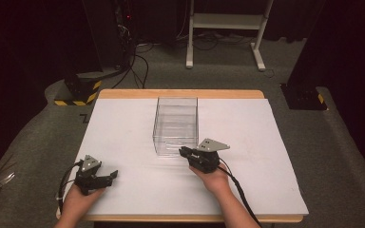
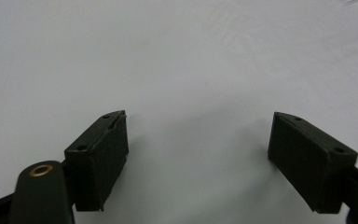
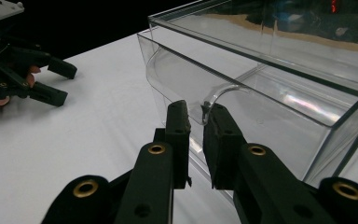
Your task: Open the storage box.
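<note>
Centre frame, the right gripper (image 1: 186, 153) is clenched on the near wall of a clear box (image 1: 176, 124). Lower left, the left gripper (image 1: 108, 176) rests released on the white table (image 1: 123, 133).

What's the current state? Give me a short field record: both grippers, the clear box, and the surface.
left gripper: open, jaws wide apart, nothing between them, low over the white table cover near the person's left corner
right gripper: jaws nearly closed on the front wall of the clear box at its curved handle cut-out; firm pinch cannot be confirmed
clear box: transparent, rectangular, standing upright mid-table, looks empty
white table cover: flat, on a wooden table
contact: right gripper at the box's near end; left gripper apart from the box
</note>
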Demonstrator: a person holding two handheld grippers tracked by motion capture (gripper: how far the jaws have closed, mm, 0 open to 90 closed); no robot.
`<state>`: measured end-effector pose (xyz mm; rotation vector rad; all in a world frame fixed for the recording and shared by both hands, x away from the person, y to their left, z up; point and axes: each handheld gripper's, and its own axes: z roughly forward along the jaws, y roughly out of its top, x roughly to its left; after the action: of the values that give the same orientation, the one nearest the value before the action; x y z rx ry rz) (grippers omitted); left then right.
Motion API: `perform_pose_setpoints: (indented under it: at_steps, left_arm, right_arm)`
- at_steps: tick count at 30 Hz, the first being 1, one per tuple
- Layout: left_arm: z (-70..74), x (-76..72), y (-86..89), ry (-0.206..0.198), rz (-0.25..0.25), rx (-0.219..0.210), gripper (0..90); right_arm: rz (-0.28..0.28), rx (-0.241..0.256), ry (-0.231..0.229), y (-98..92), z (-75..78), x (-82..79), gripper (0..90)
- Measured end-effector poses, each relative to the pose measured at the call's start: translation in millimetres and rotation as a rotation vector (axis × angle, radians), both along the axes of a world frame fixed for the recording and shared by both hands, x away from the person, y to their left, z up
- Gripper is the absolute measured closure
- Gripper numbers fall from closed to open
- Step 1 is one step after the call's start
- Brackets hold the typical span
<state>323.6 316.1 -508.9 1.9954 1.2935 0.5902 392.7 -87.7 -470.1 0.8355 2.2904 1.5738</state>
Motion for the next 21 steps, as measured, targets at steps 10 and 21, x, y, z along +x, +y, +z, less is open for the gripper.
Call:
perform_pose_setpoints:
  at_steps: [10,21]
  left_arm:
    - [0.0,0.0,0.0,0.000,0.000,0.000,20.3]
    - [0.0,0.0,0.0,0.001,0.000,0.000,20.3]
  right_arm:
    - [0.026,-0.002,-0.011,-3.7,-0.6,-11.8,82.6]
    - [0.048,0.021,0.001,-6.2,-2.6,-19.0,82.4]
